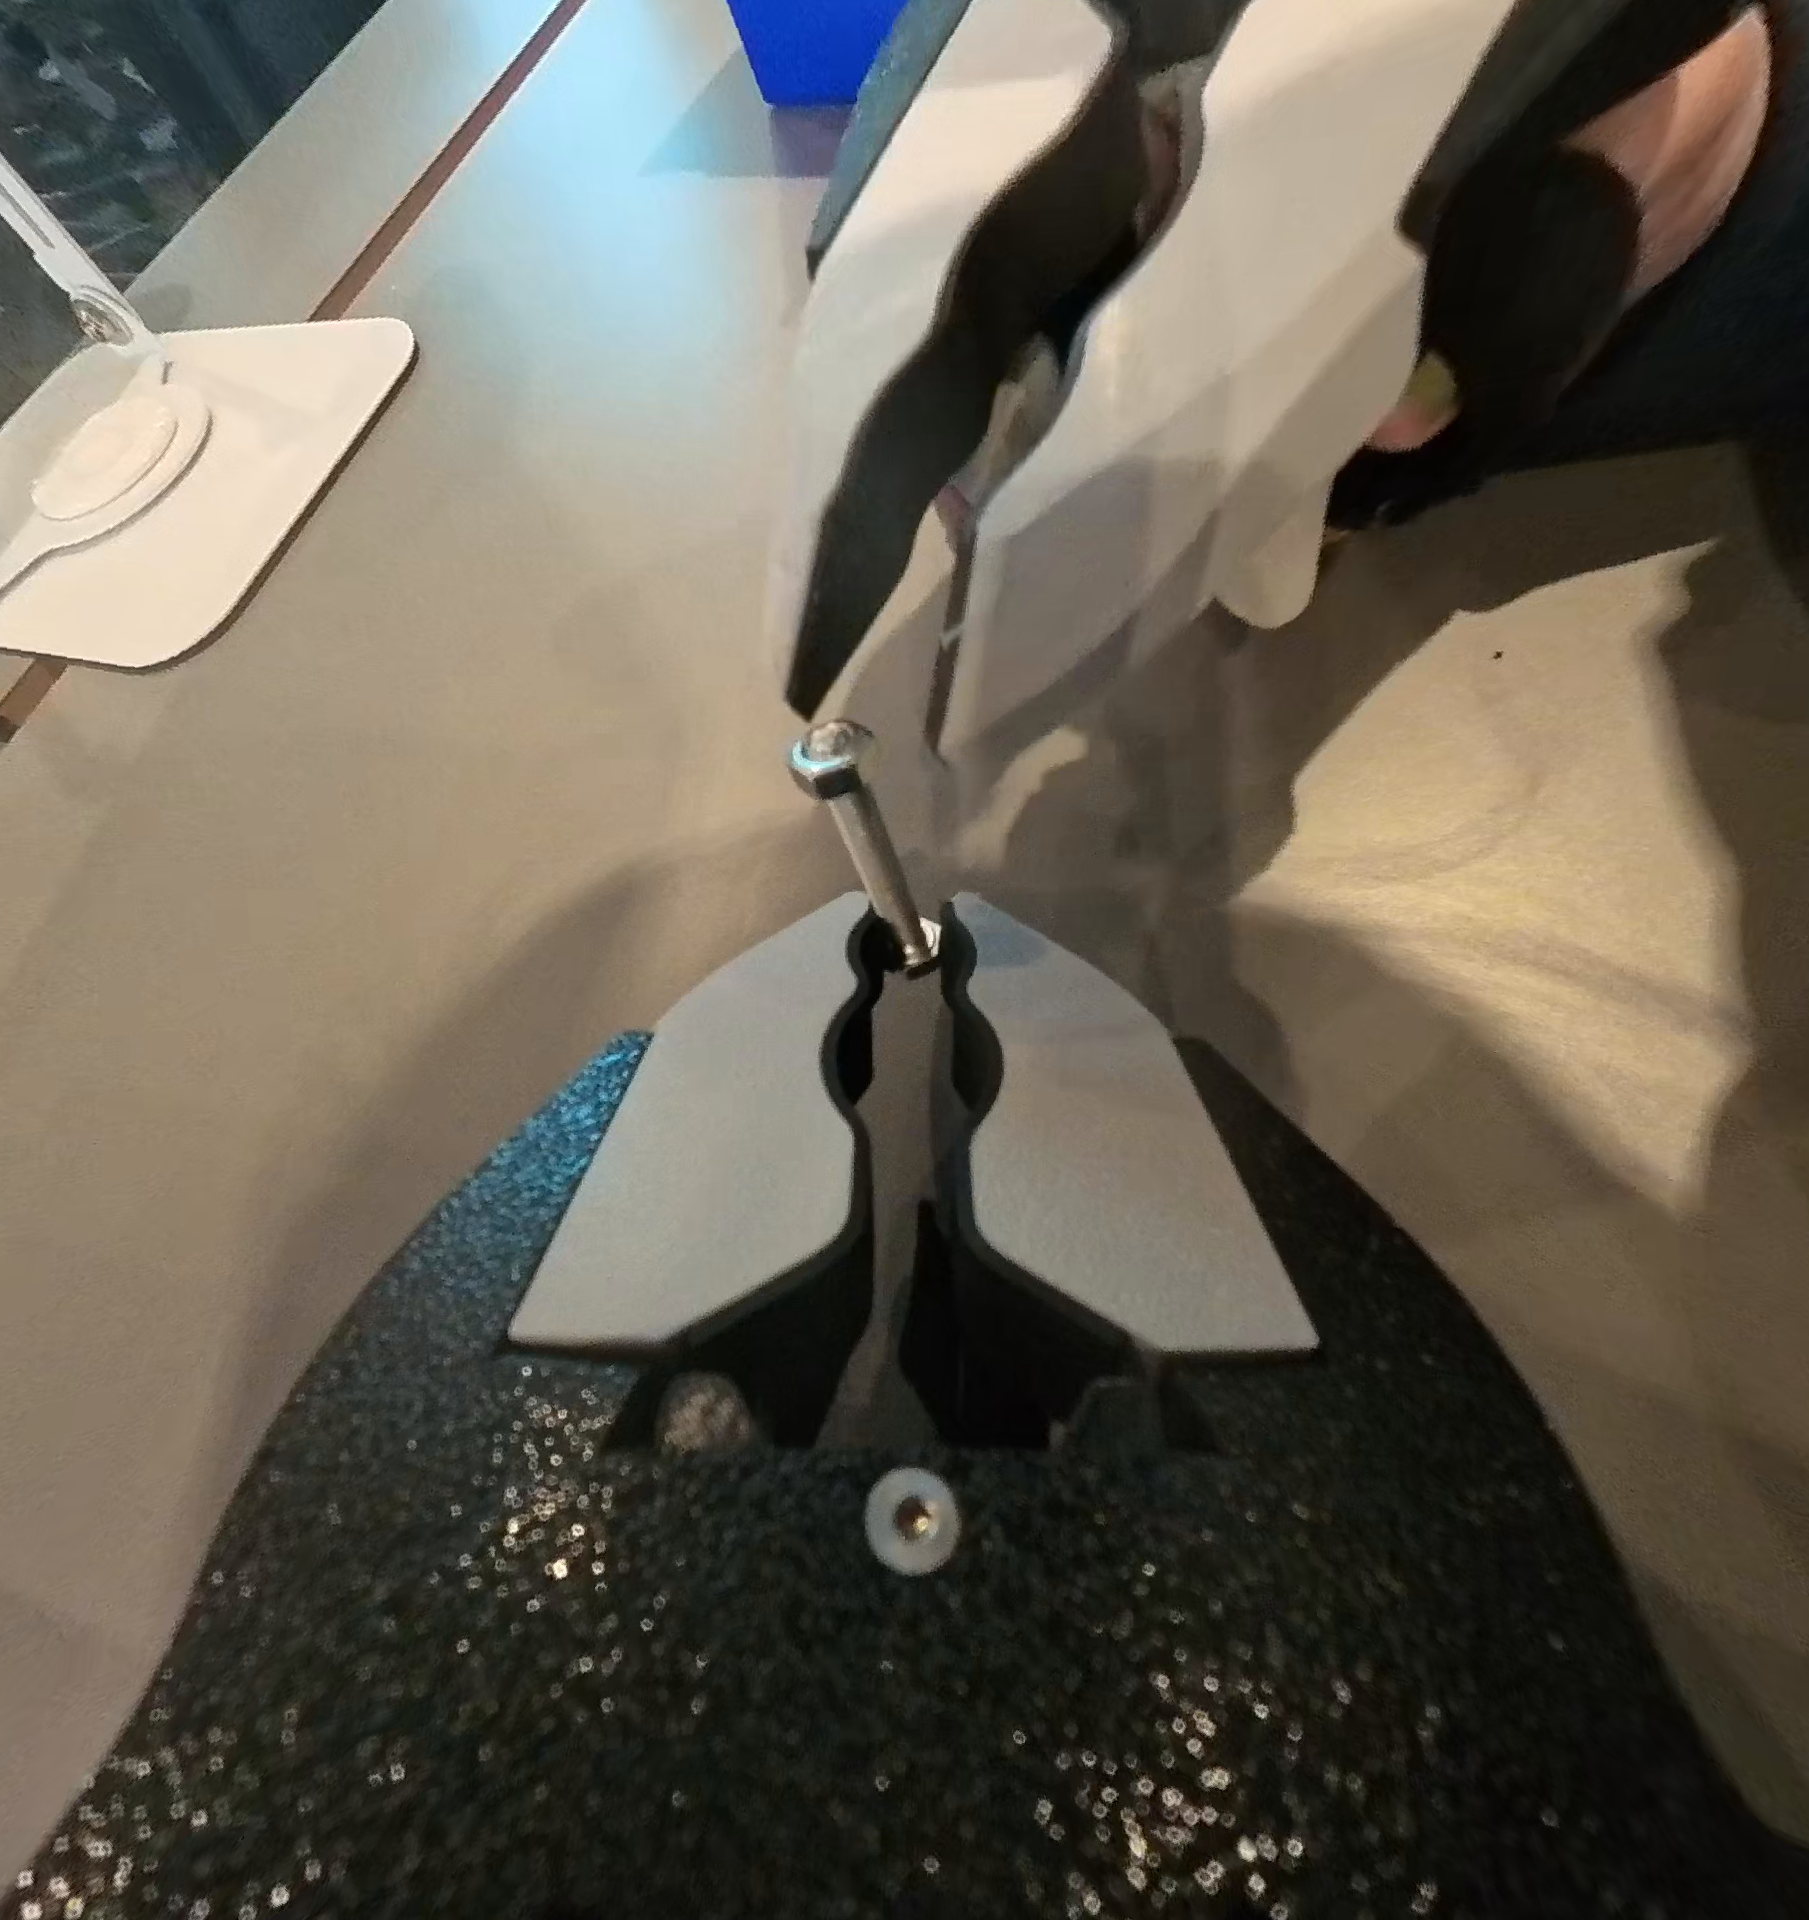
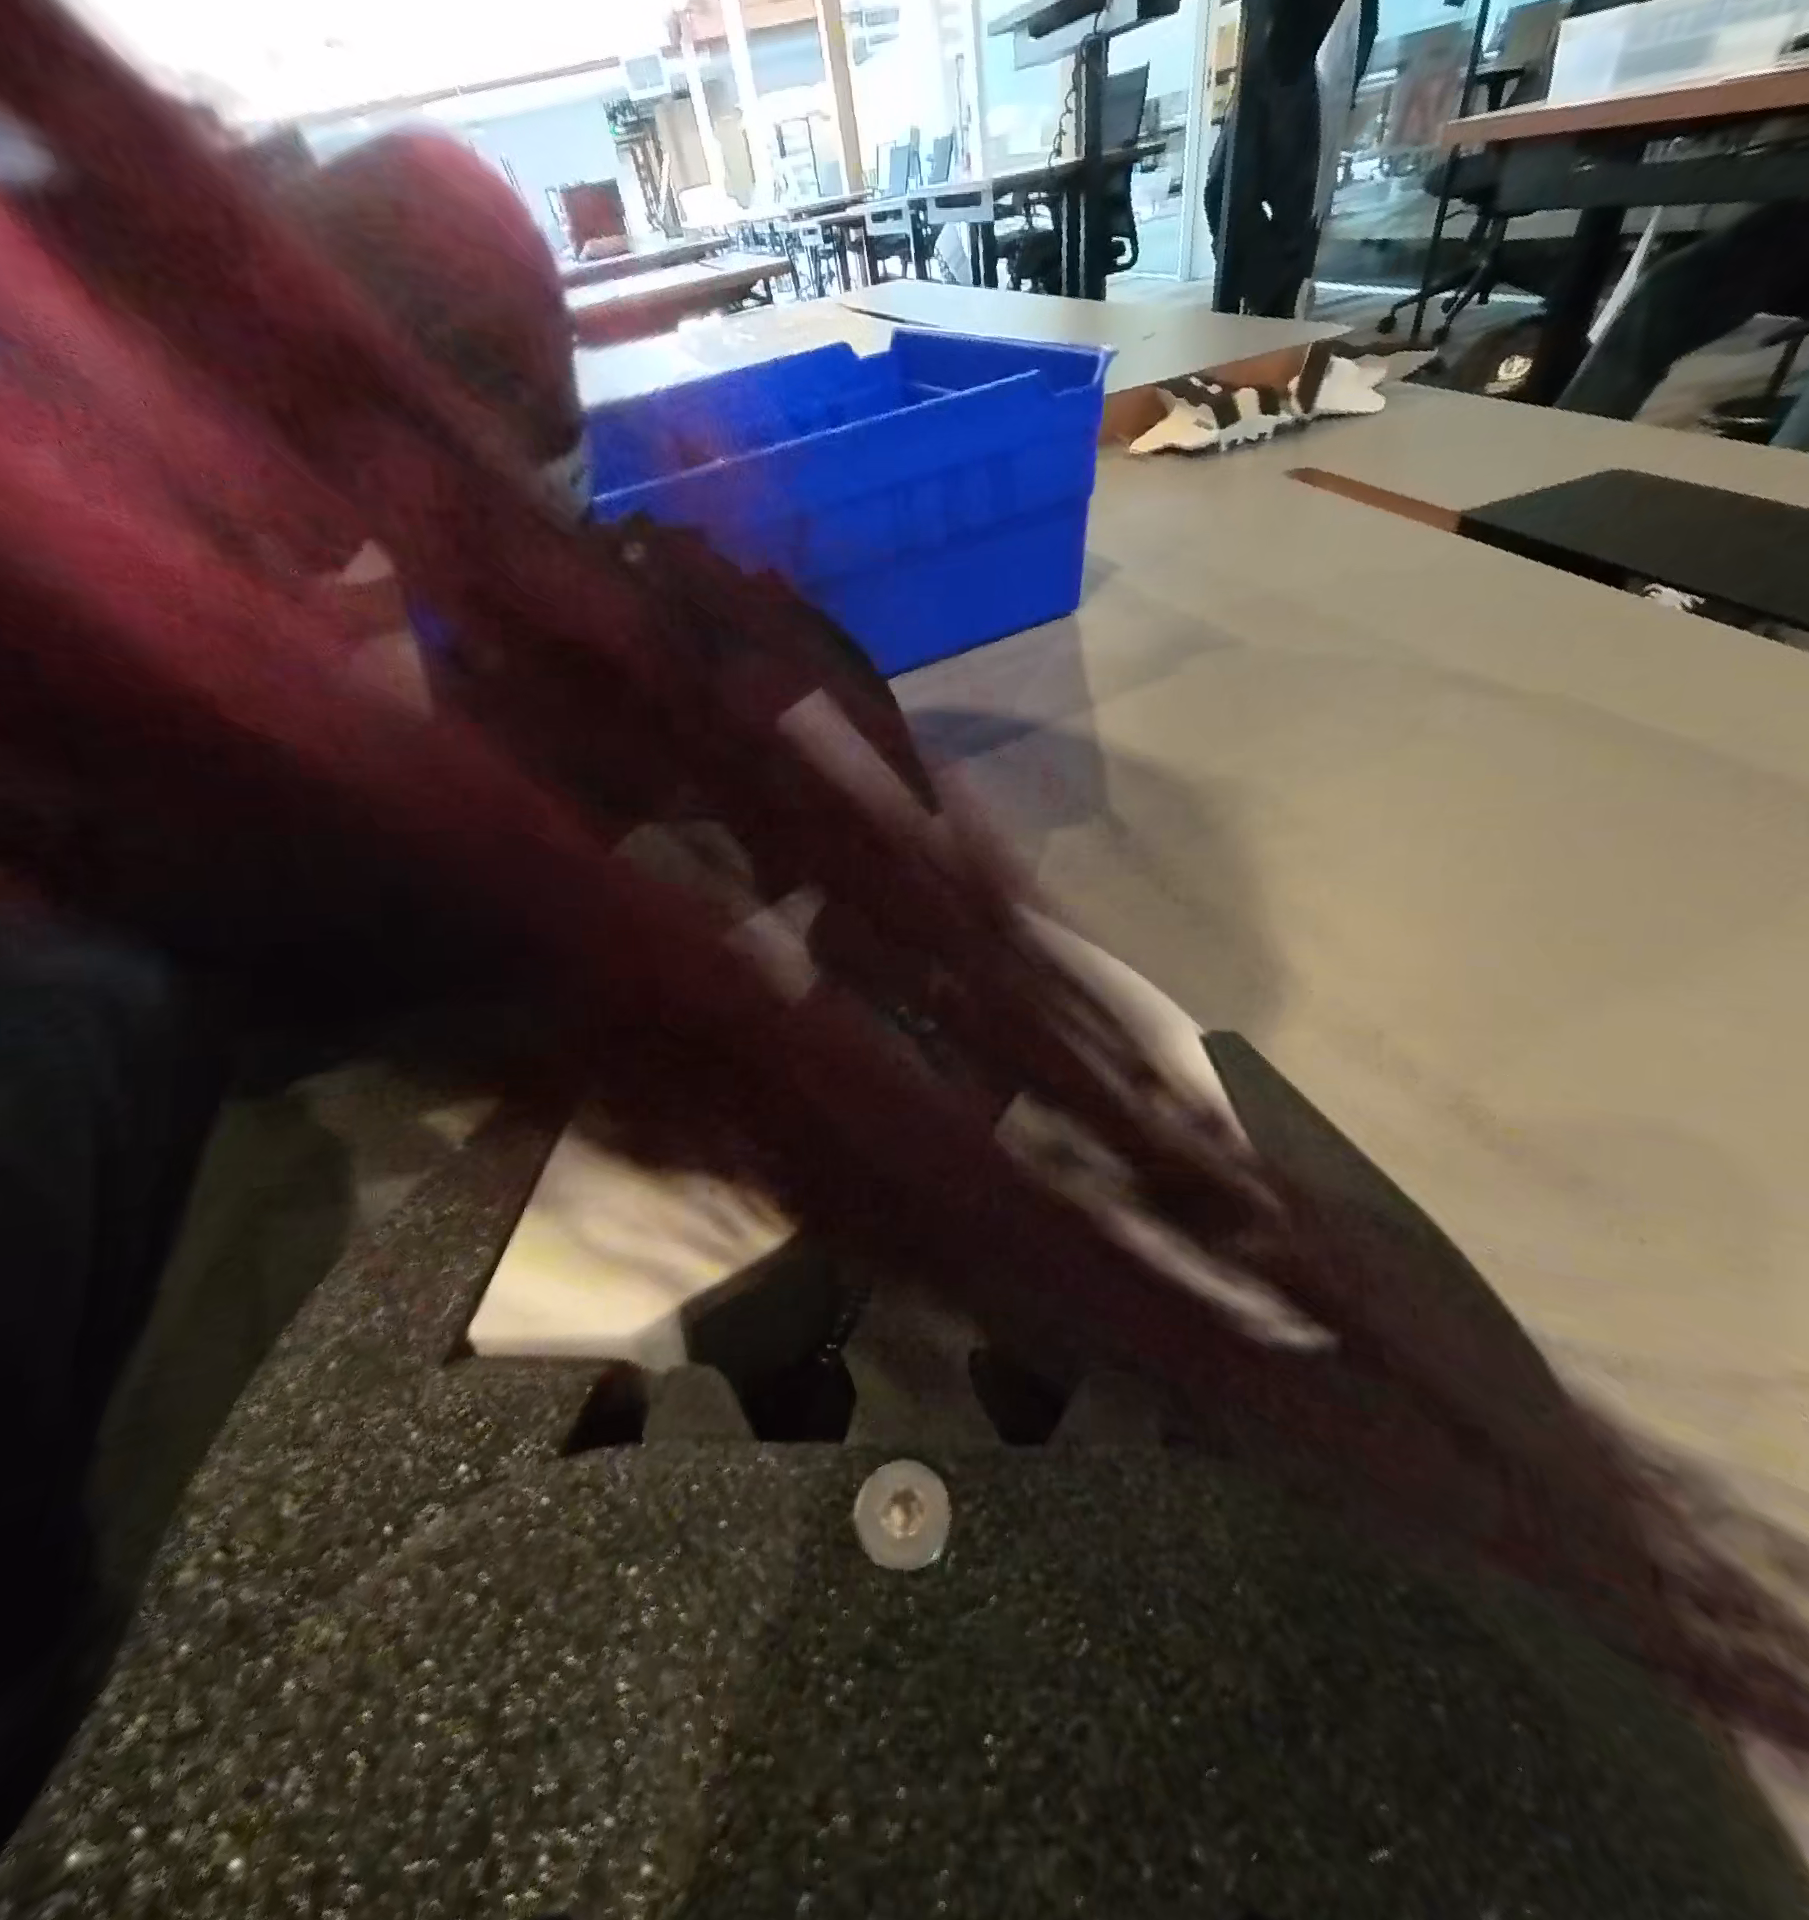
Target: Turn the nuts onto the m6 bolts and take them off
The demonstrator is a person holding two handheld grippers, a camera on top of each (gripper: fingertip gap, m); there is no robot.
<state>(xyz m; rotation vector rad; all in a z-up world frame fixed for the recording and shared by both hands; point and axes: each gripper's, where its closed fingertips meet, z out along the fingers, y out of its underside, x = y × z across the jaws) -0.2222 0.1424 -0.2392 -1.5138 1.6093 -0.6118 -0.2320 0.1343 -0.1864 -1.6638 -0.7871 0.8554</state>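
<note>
My left gripper (image 1: 905, 940) is clenched on the silver steel M6 bolt (image 1: 872, 854), pinching its lower end between the tips of its two pale grey fingers (image 1: 734, 1132). The bolt sticks up and leans away to the left above the grey tabletop (image 1: 464, 831). A small silver hex nut (image 1: 827, 756) sits at the bolt's far end.

In the left wrist view my right gripper (image 1: 869, 707) reaches down from the upper right, white-faced with black edges and smeared by motion blur. Its tips are just beside the nut, and I cannot tell whether they touch it or whether that gripper is clenched or released.

The right wrist view gives me little: a blurred dark red shape (image 2: 567, 883) sweeps across the frame and hides the right gripper's fingertips, the bolt and the nut.

Beyond it, a blue plastic bin with inner dividers (image 2: 879, 499) stands on the table. A flat black pad (image 2: 1689, 540) lies farther right. In the left wrist view a white square stand base (image 1: 183, 488) with a thin arm rests near the table's left edge.
</note>
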